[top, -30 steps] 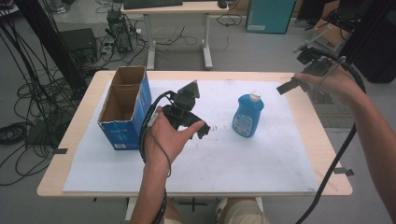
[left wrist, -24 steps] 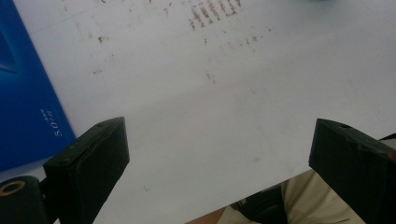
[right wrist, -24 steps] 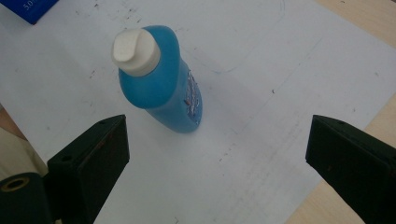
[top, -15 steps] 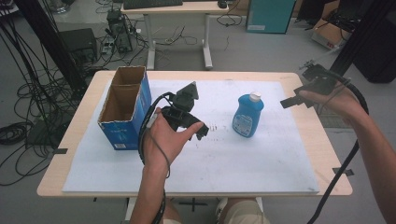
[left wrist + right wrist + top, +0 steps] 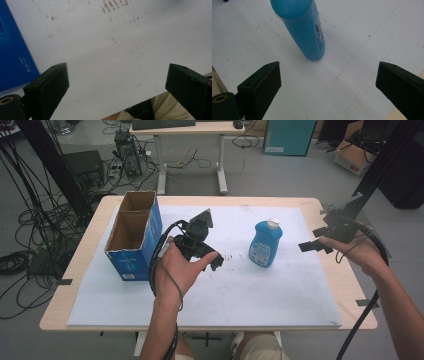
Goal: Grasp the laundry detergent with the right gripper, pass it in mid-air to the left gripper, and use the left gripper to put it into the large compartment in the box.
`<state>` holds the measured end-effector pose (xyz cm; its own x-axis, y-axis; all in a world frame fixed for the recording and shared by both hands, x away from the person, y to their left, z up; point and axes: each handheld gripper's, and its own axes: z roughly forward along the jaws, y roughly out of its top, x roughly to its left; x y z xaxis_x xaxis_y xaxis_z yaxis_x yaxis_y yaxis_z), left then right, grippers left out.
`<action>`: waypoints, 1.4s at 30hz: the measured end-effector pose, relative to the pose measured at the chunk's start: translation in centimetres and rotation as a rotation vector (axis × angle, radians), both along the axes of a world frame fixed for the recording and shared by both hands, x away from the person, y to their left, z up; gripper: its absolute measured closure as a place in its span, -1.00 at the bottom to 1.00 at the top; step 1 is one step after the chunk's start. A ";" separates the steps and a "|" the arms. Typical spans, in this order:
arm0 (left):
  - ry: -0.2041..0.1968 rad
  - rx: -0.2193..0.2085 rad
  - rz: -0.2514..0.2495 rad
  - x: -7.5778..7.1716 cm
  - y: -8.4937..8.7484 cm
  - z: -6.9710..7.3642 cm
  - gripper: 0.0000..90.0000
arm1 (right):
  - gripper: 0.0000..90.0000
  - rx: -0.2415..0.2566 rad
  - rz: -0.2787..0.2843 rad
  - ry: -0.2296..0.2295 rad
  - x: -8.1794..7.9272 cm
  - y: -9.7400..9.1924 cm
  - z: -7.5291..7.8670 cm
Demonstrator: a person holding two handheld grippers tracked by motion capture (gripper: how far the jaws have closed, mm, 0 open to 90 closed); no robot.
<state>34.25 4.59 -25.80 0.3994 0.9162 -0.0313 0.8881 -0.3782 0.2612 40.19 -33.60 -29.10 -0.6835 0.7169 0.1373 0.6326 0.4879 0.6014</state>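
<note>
A blue bottle point(image 5: 265, 245) with a white cap stands upright on the white sheet point(image 5: 280, 290), right of the middle. My right gripper point(image 5: 315, 240) hovers to its right, jaws open and turned toward it. In the right gripper view the bottle point(image 5: 302, 27) rises ahead of the open right gripper point(image 5: 328, 72), apart from both jaws. My left gripper point(image 5: 210, 257) is held over the middle of the sheet, between the bottle and an open blue cardboard box point(image 5: 132, 237). Its view looks down on bare sheet, left gripper point(image 5: 117, 75) open with nothing between the jaws, and the box's blue wall point(image 5: 12, 50) at left.
The wooden table's edge point(image 5: 360, 285) shows around the sheet. Cables trail from both grippers. Beyond the table are a desk point(image 5: 190, 130), floor cables point(image 5: 30, 250) at left and black stands at right.
My right gripper has come down and moved left toward the bottle, jaws still wide. The left hand, the bottle and the box have stayed put.
</note>
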 end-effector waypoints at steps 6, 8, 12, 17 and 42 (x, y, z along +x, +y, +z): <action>-0.012 -0.006 0.004 -0.1 0.0 0.1 -0.88 | -0.87 0.032 0.011 -0.046 -0.6 0.4 -1.4; -0.015 -0.009 0.004 -0.1 0.0 0.2 -0.88 | -0.87 0.035 0.012 -0.049 -0.7 0.5 -1.6; -0.014 -0.013 0.005 -0.2 0.0 0.1 -0.88 | -0.87 0.037 0.019 -0.075 -0.9 1.2 -2.5; -0.010 -0.015 0.008 -0.2 0.1 -0.2 -0.88 | -0.87 0.043 0.027 -0.096 -1.1 2.0 -3.4; 0.002 -0.016 0.016 -0.1 0.7 -0.8 -0.88 | -0.90 0.064 0.060 -0.165 -0.4 6.3 -7.4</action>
